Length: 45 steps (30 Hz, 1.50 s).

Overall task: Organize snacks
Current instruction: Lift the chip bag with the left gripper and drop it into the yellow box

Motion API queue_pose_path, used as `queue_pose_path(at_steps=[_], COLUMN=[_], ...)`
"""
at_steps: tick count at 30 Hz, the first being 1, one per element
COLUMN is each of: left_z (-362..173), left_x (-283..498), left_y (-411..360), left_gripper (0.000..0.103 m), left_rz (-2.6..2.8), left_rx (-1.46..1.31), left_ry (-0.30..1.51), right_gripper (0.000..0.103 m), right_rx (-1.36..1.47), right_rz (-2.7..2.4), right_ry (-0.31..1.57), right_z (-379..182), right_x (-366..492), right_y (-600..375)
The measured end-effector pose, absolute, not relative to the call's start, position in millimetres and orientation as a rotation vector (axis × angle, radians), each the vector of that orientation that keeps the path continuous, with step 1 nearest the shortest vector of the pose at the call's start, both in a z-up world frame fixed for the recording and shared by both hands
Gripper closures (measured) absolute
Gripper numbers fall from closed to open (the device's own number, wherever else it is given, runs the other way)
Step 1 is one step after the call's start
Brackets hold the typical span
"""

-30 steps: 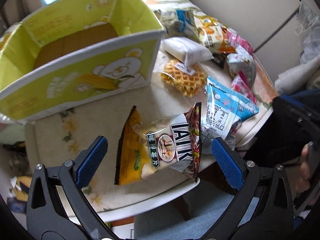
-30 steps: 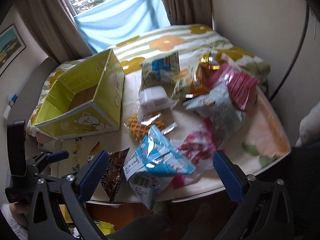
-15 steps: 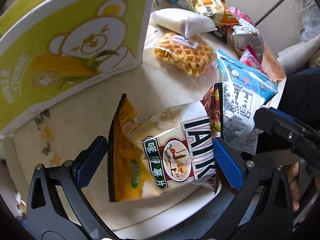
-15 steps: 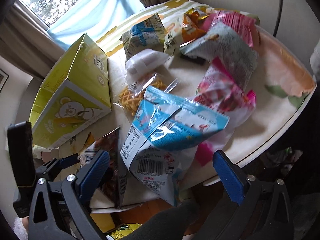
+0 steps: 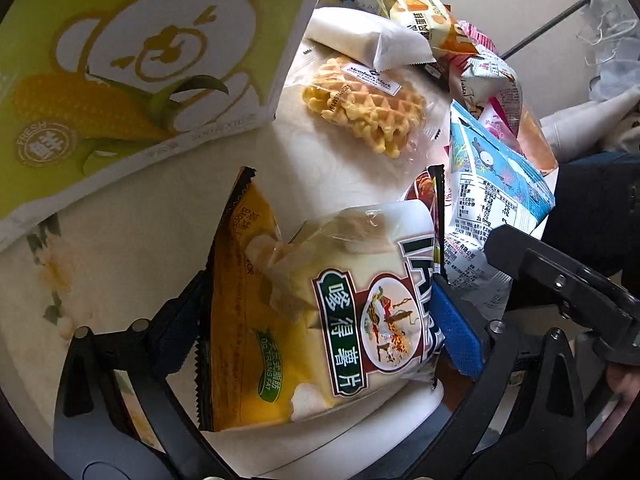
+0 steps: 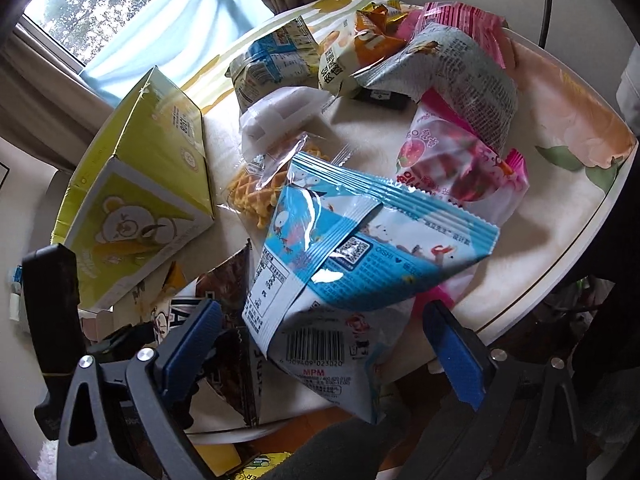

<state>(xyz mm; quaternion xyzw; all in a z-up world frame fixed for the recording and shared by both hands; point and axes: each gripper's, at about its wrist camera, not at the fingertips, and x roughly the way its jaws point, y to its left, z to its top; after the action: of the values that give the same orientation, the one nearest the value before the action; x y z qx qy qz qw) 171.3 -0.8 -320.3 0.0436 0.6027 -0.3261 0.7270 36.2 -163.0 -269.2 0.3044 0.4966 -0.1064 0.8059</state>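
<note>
A yellow and brown potato chip bag point(image 5: 304, 304) lies at the near edge of the round table point(image 5: 132, 240). My left gripper point(image 5: 320, 320) points down over it with the bag between its fingers. Its jaws are closing, the right pad point(image 5: 456, 332) is at the bag's brown edge, and the left pad is partly hidden behind the bag. A blue snack bag point(image 6: 352, 256) lies just to the right, overlapping the chip bag point(image 6: 228, 320). My right gripper point(image 6: 324, 346) stands open astride its lower end, and the pads do not press on it.
A yellow bear-printed carton point(image 5: 140, 60) point(image 6: 152, 184) stands at the table's left. Behind lie a waffle pack point(image 5: 368, 108), a white packet point(image 5: 368, 40), a pink strawberry bag point(image 6: 452, 164), a grey bag point(image 6: 460, 68) and an orange bag point(image 6: 360, 44). The table rim point(image 6: 560, 272) is close on the right.
Both grippers have sunk toward the table. The chip bag now fills the space between the left fingers, and the blue bag lies between the right fingers.
</note>
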Motion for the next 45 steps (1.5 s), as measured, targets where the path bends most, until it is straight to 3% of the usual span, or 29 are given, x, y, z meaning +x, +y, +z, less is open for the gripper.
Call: queue_pose_path(at_steps=[1, 4, 14, 19, 21, 26, 45], left_z=[-318.1, -311.7, -295.1, -292.0, -289.9, -281.8, -156.7], left_x=[172.0, 171.7, 171.7, 175.5, 175.9, 175.1, 182.7], left_y=[0.4, 1.3, 12.8, 21.3, 23.8, 29.4, 71.4], left_gripper=[0.013, 0.02, 0.021, 0.021, 0.021, 0.021, 0.021], left_rz=[-0.733, -0.736, -0.717, -0.693, -0.687, -0.68, -0.662], left_rx=[0.077, 0.079, 0.111, 0.106, 0.11, 0.113, 0.025], left_ry=[1.331, 1.321, 1.238, 1.236, 1.229, 1.209, 0.982], right_gripper=[0.003, 0.003, 0.003, 0.016, 0.031, 0.051, 0.051], right_rx=[0.652, 0.65, 0.633, 0.615, 0.572, 0.552, 0.193], right_rz=[-0.231, -0.238, -0.269, -0.263, -0.269, -0.256, -0.149], right_ry=[1.064, 1.067, 1.083, 1.083, 1.083, 1.069, 0.885], right_z=[-270.3, -272.4, -283.3, -286.1, -283.7, -276.3, -123.6], right_x=[37.5, 39.6, 49.0, 55.4, 56.6, 56.8, 82.1], right_y=[-162.9, -163.2, -163.5, -162.7, -159.7, -156.9, -137.0])
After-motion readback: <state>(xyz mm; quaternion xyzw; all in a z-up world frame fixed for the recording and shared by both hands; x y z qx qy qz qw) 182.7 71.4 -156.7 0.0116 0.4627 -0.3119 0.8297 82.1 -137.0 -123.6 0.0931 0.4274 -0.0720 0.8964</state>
